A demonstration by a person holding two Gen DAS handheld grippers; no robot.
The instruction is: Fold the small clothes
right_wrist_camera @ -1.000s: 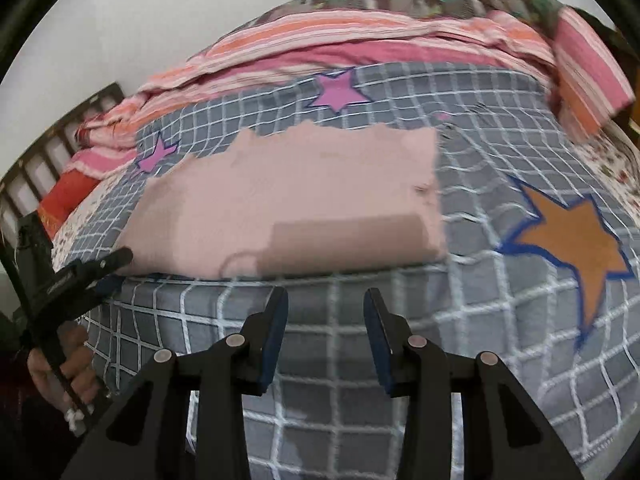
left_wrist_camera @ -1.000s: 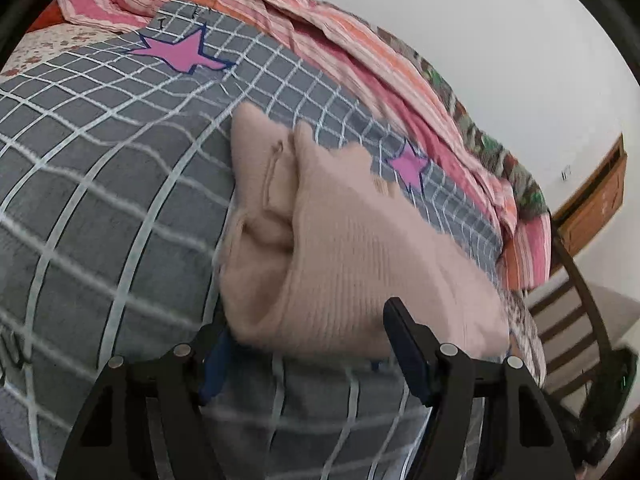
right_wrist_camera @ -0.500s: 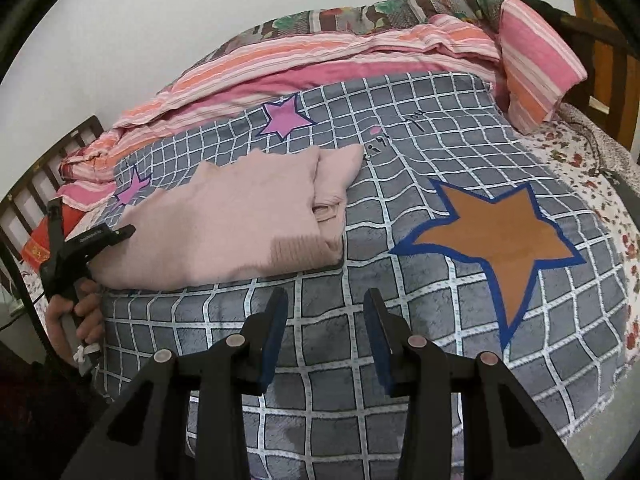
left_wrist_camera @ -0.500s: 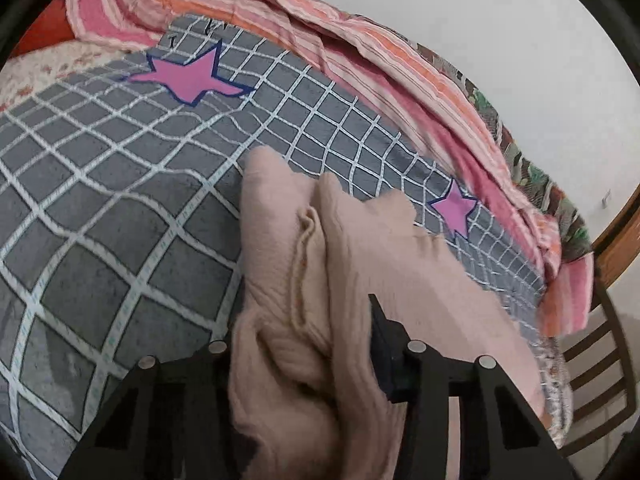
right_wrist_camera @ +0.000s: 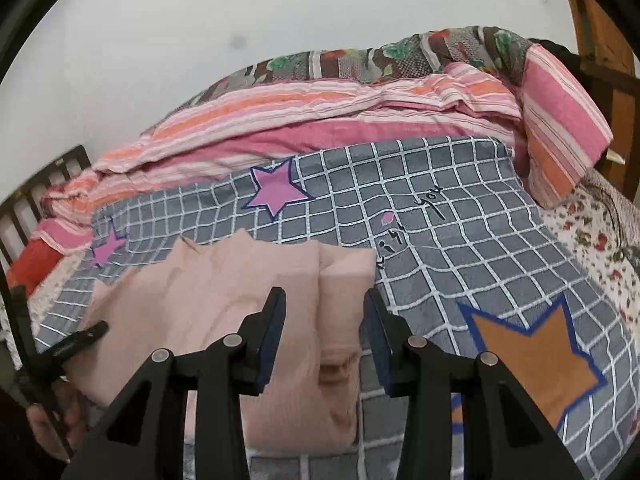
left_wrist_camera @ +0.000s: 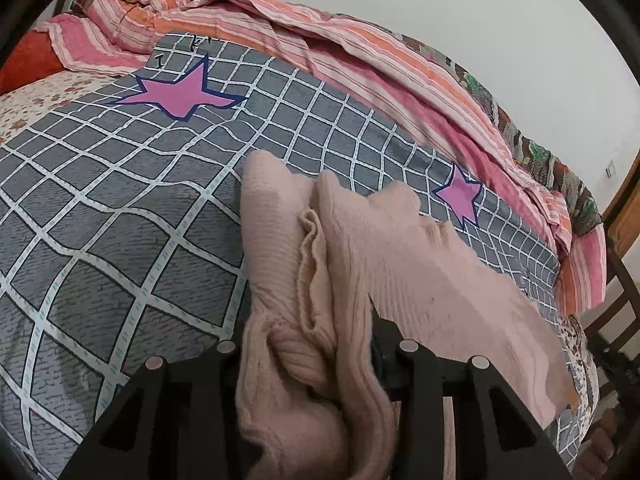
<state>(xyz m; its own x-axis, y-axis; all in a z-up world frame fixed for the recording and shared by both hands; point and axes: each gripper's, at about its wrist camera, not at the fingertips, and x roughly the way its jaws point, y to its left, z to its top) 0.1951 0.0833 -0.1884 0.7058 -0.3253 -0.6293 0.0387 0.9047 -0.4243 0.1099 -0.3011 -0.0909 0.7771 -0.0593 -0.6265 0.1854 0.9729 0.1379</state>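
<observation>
A pale pink knitted sweater (right_wrist_camera: 224, 280) lies folded on the grey checked bedspread (right_wrist_camera: 460, 240). In the left wrist view the sweater (left_wrist_camera: 400, 272) bunches up between my left gripper's fingers; my left gripper (left_wrist_camera: 308, 344) is shut on its near edge, with fabric hiding the fingertips. My right gripper (right_wrist_camera: 324, 312) is open, its jaws standing over and on either side of the folded sleeve end (right_wrist_camera: 340, 300). The left gripper also shows in the right wrist view (right_wrist_camera: 76, 340), at the sweater's left edge.
A striped pink and orange quilt (right_wrist_camera: 320, 112) is heaped along the wall side of the bed. A striped pillow (right_wrist_camera: 560, 120) lies at the right. Wooden bed rails (right_wrist_camera: 36, 208) stand at the left. An orange star (right_wrist_camera: 532, 356) is printed near my right gripper.
My left gripper closed on the sweater's edge and lifted it. My right gripper moved forward from the bed's front edge until its open jaws straddle the folded sleeve end.
</observation>
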